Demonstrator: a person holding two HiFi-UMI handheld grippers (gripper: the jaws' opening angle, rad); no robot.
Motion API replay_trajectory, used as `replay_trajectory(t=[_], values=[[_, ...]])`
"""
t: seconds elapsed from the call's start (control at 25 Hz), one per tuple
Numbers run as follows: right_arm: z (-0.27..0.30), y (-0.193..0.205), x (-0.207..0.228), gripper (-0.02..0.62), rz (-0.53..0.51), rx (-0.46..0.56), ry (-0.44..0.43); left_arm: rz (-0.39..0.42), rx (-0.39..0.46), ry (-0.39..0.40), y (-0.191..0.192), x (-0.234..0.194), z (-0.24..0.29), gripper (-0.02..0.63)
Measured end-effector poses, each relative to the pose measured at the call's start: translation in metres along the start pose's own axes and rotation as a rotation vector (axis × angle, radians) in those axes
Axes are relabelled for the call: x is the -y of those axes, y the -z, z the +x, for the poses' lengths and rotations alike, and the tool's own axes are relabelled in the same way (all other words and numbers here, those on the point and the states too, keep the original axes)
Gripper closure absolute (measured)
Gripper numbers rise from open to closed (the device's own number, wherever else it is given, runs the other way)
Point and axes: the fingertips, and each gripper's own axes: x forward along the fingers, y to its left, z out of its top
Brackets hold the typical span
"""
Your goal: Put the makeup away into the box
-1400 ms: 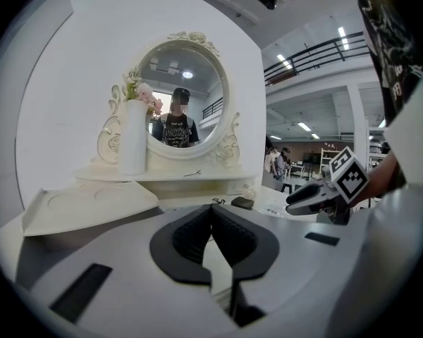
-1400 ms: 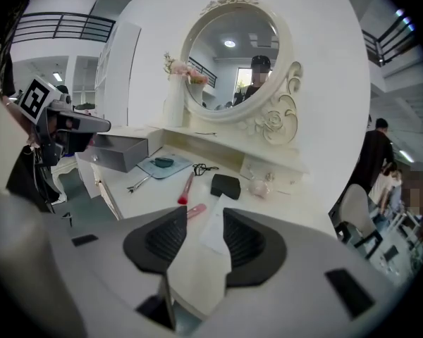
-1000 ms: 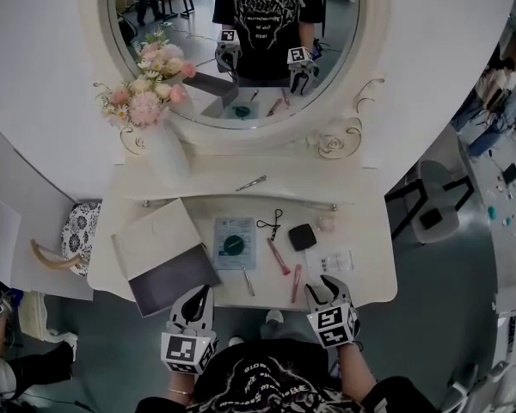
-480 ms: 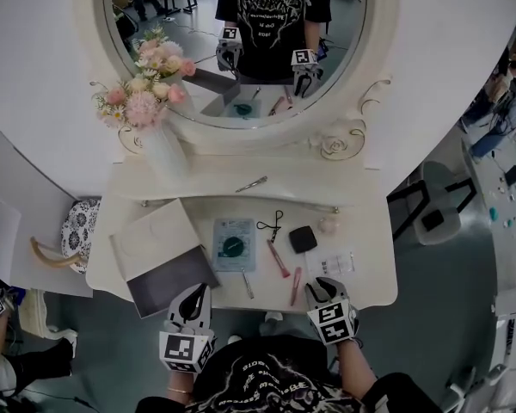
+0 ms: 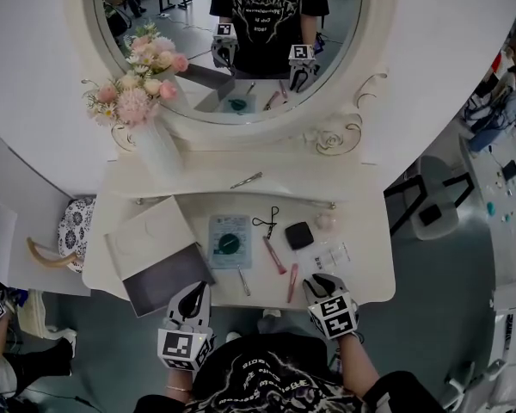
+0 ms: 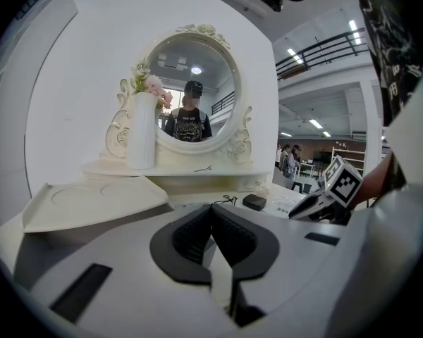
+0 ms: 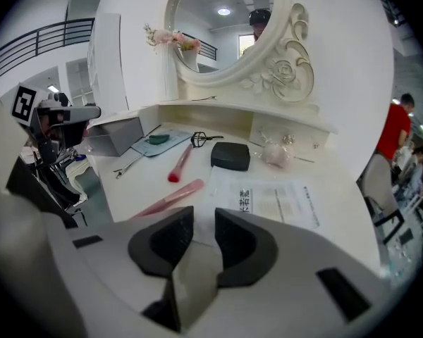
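Seen from above, a person stands at a white dressing surface (image 5: 361,269) with an oval mirror (image 5: 232,41) and a vase of pink flowers (image 5: 155,149) on the raised shelf at the left.

An open box (image 5: 168,284) sits at the left of the surface, its dark grey inside bare and its pale lid lying flat just behind it.

The makeup lies spread out to the right of the box, all of it outside it:
- a pale blue packet (image 5: 230,242) nearest the box, with a thin tool (image 5: 244,282) just in front of it
- an eyelash curler (image 5: 267,222)
- a red-tipped pink tube (image 5: 275,254) and a second pink tube (image 5: 292,282) nearer the front edge
- a black compact (image 5: 299,235)
- a small pinkish round thing (image 5: 326,222), possibly a puff, beside the compact
- a printed sheet (image 5: 327,256) in front of the compact

The left tongs (image 5: 194,292) hang at the front edge, close to the box's near corner. Their own view shows the dark pads of the left tongs (image 6: 211,206) meeting at the tips with nothing in between.

The right tongs (image 5: 320,282) hover at the front edge, just beside the second pink tube and the sheet. In their own view the right tongs (image 7: 204,213) point down at the surface. Their jaws have just been closing, but a narrow gap remains and nothing is between them. The second pink tube (image 7: 170,198) lies just left of the tips and the sheet (image 7: 278,201) just beyond them.
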Motion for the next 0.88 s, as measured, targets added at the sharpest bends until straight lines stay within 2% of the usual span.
replay_trajectory(t=[0.32, 0.56, 0.72, 0.88], values=[[0.002, 0.002, 0.011, 0.535, 0.081, -0.012, -0.013, -0.007, -0.015, 0.009, 0.004, -0.001, -0.005, 0.589], [0.001, 0.001, 0.013, 0.561, 0.067, -0.005, -0.012, -0.009, -0.008, 0.004, 0.004, 0.001, -0.005, 0.589], [-0.002, 0.000, 0.016, 0.583, 0.120, 0.012, -0.047, -0.011, -0.009, -0.007, 0.006, 0.001, -0.009, 0.589], [-0.002, -0.002, 0.017, 0.586, 0.104, 0.028, -0.020, -0.015, 0.005, -0.022, 0.004, -0.003, -0.011, 0.589]])
